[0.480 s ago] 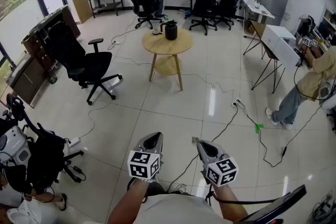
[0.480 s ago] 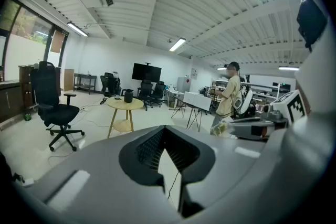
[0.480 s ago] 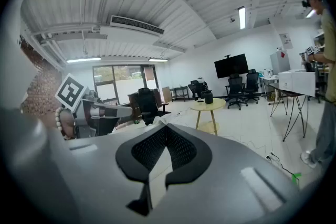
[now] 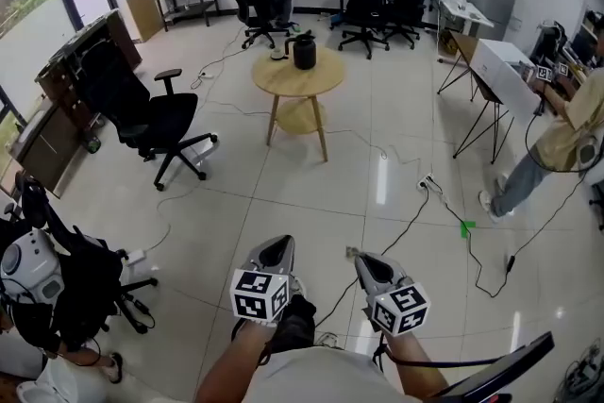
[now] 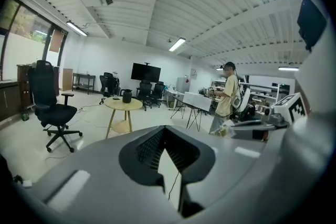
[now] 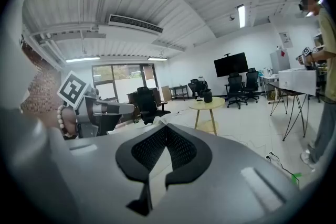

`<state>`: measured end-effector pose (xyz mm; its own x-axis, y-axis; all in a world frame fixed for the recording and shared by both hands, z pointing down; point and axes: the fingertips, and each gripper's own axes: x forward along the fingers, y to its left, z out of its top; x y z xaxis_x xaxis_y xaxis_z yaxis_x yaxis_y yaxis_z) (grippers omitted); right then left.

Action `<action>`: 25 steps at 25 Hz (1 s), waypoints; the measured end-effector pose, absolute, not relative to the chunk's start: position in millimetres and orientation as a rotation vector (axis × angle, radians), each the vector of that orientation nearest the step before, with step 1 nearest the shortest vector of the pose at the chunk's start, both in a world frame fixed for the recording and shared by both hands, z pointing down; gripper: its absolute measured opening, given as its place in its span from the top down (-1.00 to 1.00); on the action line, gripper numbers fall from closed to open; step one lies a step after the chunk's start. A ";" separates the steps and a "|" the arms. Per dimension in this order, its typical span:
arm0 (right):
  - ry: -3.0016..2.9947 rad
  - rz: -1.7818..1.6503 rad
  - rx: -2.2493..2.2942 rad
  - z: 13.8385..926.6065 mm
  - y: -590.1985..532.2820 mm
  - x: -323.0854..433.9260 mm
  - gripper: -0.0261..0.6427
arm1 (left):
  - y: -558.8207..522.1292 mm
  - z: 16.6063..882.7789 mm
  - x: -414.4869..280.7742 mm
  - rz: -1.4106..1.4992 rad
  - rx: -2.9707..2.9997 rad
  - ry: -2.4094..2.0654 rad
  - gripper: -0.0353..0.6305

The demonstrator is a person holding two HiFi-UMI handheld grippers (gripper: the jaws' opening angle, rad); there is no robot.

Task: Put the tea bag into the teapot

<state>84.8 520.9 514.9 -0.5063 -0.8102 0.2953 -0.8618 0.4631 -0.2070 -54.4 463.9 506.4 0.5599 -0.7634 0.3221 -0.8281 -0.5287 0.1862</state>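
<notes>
In the head view the left gripper (image 4: 275, 250) and the right gripper (image 4: 364, 261) are held low and close to the person's body. The black teapot (image 4: 304, 53) stands well away across the tiled floor on a round wooden table (image 4: 327, 78). A small pale thing (image 4: 278, 58) lies just beside the teapot, too small to tell whether it is the tea bag. The left gripper view shows the left gripper (image 5: 164, 129) with its jaw tips together and nothing between them, the teapot (image 5: 127, 96) far off on the table (image 5: 116, 104). The right gripper view shows the right gripper (image 6: 167, 127) likewise closed and empty, facing the teapot (image 6: 208, 96) across the room. The task looks not yet begun. A tea bag would likely be very light, limp and easily torn, so it probably wants a gentle pinch at its top edge or tag. Whether the teapot's lid is on cannot be told from here.
</notes>
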 end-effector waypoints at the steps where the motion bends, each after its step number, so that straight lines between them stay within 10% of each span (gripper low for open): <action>1: -2.549 0.495 1.474 514.8 515.9 85.8 0.92 | 458.7 507.8 -52.8 0.288 2.481 -1.303 0.86; 25: -2.488 0.459 1.557 506.4 280.5 74.4 0.92 | 227.0 510.3 -62.6 0.261 2.490 -1.234 0.86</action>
<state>74.4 280.5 506.4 -0.4402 -0.8452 0.3031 -0.8977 0.4073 -0.1682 -62.6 227.0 510.3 0.6041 -0.7327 0.3135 -0.7969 -0.5603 0.2261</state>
